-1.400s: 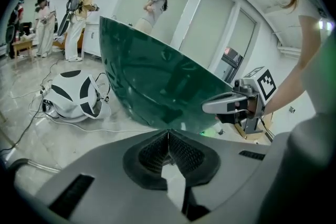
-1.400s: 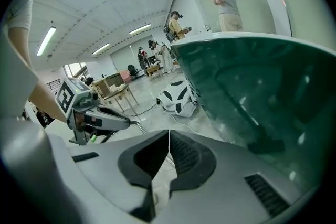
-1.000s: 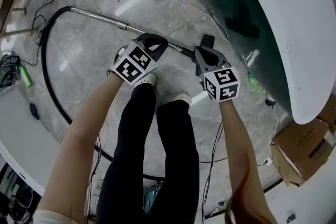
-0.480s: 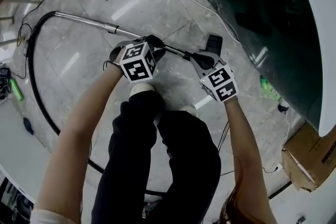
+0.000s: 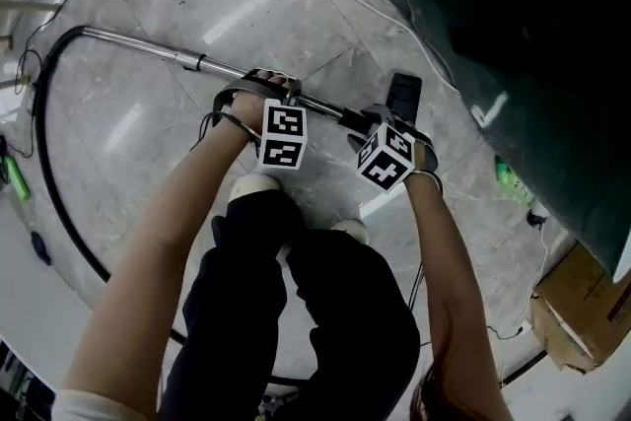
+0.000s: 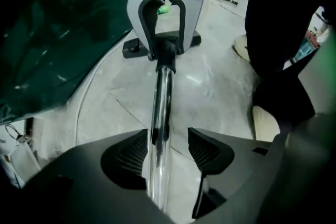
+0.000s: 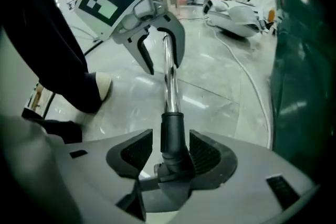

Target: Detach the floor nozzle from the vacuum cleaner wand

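Both dropped to the floor (image 5: 138, 148) since a second ago; left gripper (image 6: 168, 147) opening, chrome wand (image 6: 160, 107) between its pads, untouched, mid-frame; right gripper (image 7: 170, 152) opening astride the floor nozzle (image 5: 405, 92) neck, right of centre, gaps either side; nozzle not yet detached, gripping likely next.

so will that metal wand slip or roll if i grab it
Probably slippery: the wand is a polished, shiny round tube, so a grip may twist on it. It looks stiff, running straight without sag. It likely won't roll freely, with the floor nozzle and hose joined to its ends.
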Demonstrator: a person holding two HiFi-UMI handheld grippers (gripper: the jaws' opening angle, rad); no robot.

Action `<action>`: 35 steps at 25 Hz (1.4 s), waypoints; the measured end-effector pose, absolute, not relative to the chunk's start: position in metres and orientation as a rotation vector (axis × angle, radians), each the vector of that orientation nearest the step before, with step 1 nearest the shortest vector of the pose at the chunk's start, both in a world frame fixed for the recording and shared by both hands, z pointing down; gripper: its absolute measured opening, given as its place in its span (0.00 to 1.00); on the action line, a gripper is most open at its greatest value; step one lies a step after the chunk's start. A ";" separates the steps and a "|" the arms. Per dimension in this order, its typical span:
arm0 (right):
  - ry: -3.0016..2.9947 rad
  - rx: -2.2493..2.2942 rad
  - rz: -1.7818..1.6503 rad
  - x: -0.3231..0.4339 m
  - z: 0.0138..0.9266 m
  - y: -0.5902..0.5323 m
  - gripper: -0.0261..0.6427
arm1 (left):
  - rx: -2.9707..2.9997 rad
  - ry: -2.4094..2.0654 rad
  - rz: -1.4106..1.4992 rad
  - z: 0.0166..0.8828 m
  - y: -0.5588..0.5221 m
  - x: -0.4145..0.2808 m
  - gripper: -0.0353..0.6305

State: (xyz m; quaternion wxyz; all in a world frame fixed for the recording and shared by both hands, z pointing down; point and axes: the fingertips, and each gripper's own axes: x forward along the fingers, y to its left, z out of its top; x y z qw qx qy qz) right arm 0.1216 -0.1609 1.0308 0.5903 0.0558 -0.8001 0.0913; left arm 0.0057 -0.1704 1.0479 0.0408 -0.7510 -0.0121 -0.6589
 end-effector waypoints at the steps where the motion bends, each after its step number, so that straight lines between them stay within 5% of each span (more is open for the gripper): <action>1: -1.825 0.085 0.164 0.123 1.039 -0.158 0.35 | -2.263 -0.040 -2.034 1.054 -0.172 0.003 0.42; 3: -1.748 0.029 0.076 0.126 1.054 -0.157 0.35 | -2.208 -0.036 -2.031 1.061 -0.176 0.000 0.41; 5: -1.711 0.031 0.051 0.127 1.064 -0.159 0.35 | -2.194 -0.024 -1.992 1.060 -0.182 0.001 0.27; 25: -1.743 0.066 0.052 0.143 1.059 -0.157 0.33 | -2.244 -0.111 -1.889 1.046 -0.179 0.014 0.26; 35: -1.569 0.298 0.231 0.289 1.056 -0.157 0.33 | -2.197 -0.013 -2.025 1.048 -0.205 -0.040 0.26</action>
